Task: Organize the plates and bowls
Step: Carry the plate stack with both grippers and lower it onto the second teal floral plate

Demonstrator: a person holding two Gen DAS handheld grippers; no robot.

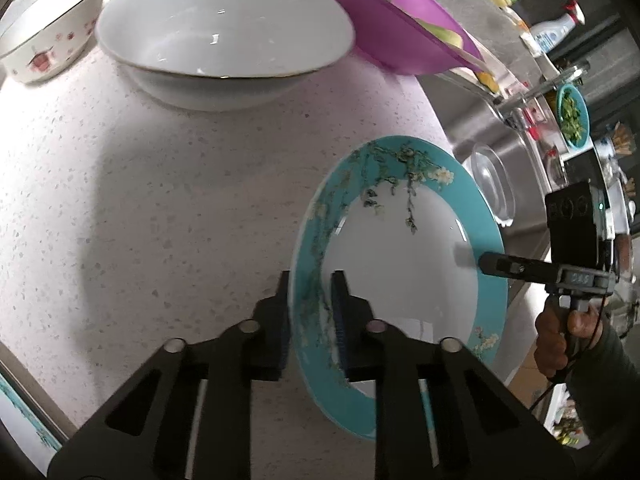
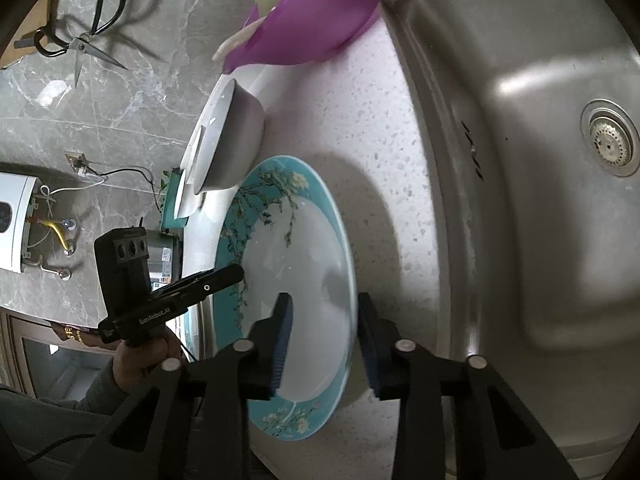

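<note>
A teal-rimmed plate (image 1: pixel 400 260) (image 2: pixel 296 260) with a blossom pattern and a white well lies over the speckled counter (image 1: pixel 160 220), between both grippers. My left gripper (image 1: pixel 312 312) is shut on its left rim, one pad above and one below. In the right wrist view the left gripper (image 2: pixel 236 274) reaches that rim from the far side. My right gripper (image 2: pixel 324 336) straddles the opposite rim near the sink; the inner pad still stands off the white well. From the left wrist view only the right gripper's (image 1: pixel 486 264) upper finger shows, over the teal rim.
A large white bowl (image 1: pixel 224 32) (image 2: pixel 228 140) and a small floral bowl (image 1: pixel 52 36) stand further back on the counter. A purple plastic bowl (image 1: pixel 400 28) (image 2: pixel 316 12) sits behind them. The steel sink (image 2: pixel 520 160) borders the counter. Scissors (image 2: pixel 88 40) hang on the tiled wall.
</note>
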